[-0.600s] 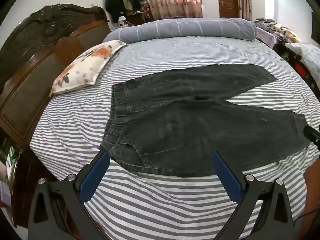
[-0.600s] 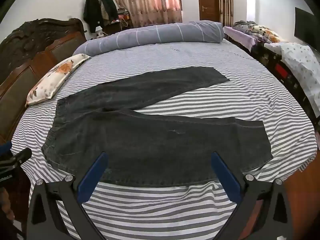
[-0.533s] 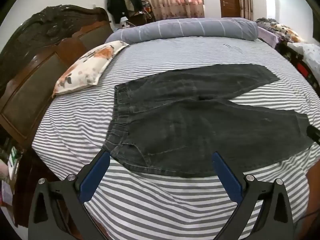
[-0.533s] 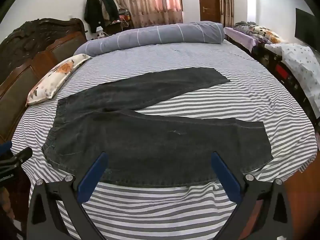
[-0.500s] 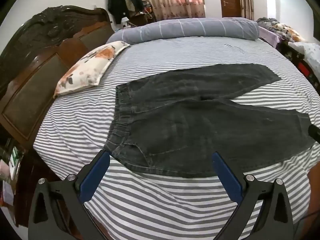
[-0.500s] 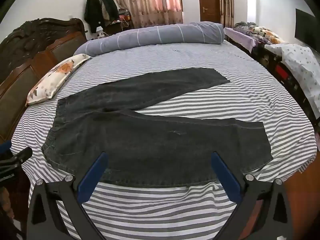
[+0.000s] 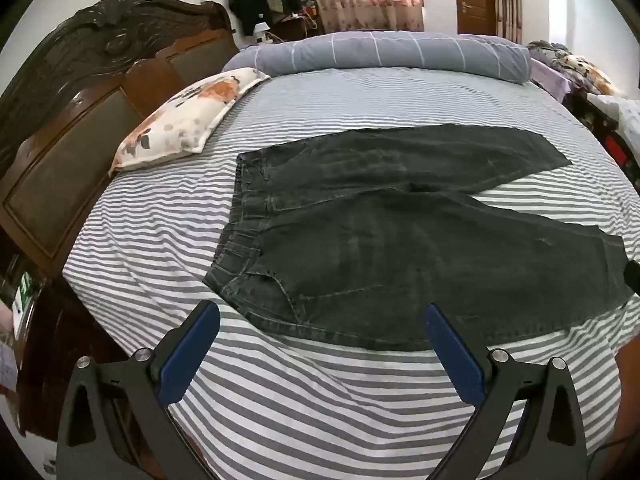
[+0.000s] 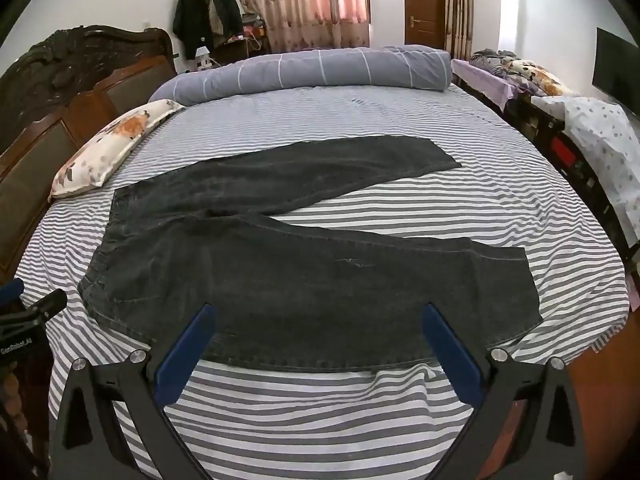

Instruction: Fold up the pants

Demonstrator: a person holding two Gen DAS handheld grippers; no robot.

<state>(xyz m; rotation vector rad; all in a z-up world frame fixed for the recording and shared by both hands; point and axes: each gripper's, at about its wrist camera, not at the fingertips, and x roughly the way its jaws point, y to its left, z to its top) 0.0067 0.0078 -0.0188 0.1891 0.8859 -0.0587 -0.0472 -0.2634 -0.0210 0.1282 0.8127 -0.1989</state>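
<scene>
The pants [image 7: 400, 248] lie flat on the striped bed [image 7: 320, 400], legs spread apart, waistband toward the headboard [image 7: 80, 120]. Both the left gripper [image 7: 318, 312] and right gripper [image 8: 318, 312] hover over the near edge, jaws wide and empty.

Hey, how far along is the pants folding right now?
Done: the dark pants lie spread flat on the striped bed sheet, legs splayed apart in a V, waistband toward the floral pillow.
In hand: nothing. The left gripper and right gripper are both wide open above the near edge, touching no fabric.
Left: every fold, likely starting by laying one leg over the other.
</scene>
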